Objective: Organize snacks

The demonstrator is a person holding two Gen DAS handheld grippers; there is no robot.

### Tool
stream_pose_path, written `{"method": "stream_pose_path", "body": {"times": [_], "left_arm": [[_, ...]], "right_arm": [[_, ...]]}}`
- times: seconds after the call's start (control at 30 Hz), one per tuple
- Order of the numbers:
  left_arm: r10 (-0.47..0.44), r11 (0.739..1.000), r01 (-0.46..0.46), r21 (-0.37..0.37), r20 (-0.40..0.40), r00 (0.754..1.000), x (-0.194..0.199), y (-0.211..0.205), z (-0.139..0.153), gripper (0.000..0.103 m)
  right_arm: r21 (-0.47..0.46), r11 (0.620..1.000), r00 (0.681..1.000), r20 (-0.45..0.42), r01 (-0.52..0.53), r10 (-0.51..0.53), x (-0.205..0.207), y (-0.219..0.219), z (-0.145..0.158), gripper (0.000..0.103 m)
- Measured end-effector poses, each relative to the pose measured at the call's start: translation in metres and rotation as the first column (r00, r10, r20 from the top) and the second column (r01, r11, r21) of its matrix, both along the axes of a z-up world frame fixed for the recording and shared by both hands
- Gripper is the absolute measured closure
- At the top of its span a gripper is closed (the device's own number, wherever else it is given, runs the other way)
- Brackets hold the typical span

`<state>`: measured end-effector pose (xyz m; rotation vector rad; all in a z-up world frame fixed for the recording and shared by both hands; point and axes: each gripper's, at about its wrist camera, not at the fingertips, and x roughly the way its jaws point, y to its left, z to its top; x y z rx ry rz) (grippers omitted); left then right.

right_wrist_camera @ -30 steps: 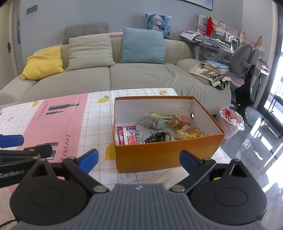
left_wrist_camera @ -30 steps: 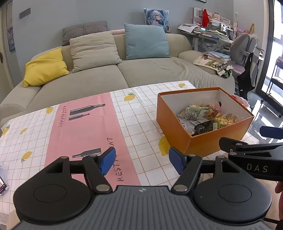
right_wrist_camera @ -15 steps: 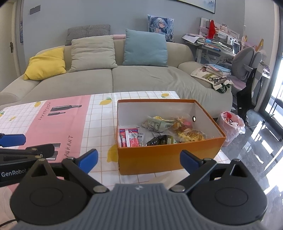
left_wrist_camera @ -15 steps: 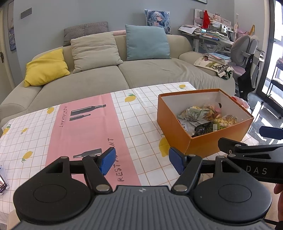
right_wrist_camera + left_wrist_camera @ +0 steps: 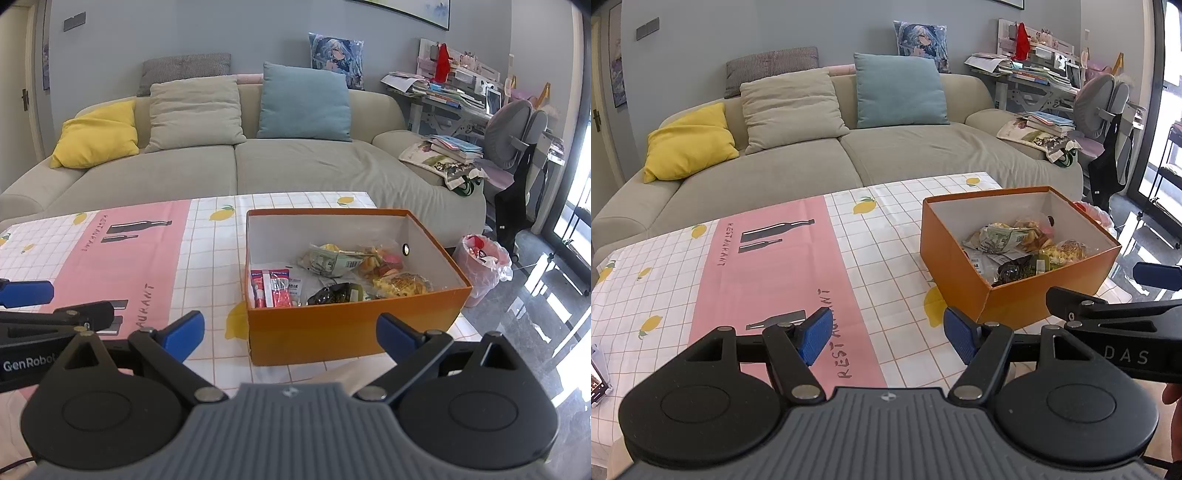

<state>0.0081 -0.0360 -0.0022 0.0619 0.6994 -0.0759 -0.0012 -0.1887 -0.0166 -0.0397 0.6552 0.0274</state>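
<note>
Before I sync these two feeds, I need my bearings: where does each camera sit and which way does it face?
Left wrist: on the left gripper, looking over the table toward the sofa; box to its right, right gripper at the edge.
Right wrist: on the right gripper, facing the box head-on; left gripper at the left edge.
Shared: box, table, sofa.

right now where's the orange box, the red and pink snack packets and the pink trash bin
orange box (image 5: 351,325), right wrist view, near outer wall
red and pink snack packets (image 5: 275,288), right wrist view, front face of the pink packet
pink trash bin (image 5: 480,273), right wrist view, bag-lined side
</note>
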Motion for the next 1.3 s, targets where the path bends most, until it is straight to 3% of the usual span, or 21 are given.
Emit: {"method": "stream_pose_path", "body": {"times": [1.3], "left_arm": [[0.023,1.0,-0.023,-0.003,0.009,1.0,-0.0079,0.0013,0.0017,0.022]], "right_arm": [[0.004,1.0,1.0,-0.006,-0.01,0.01,-0.0033,-0.0016,-0.0001,0.003]]}}
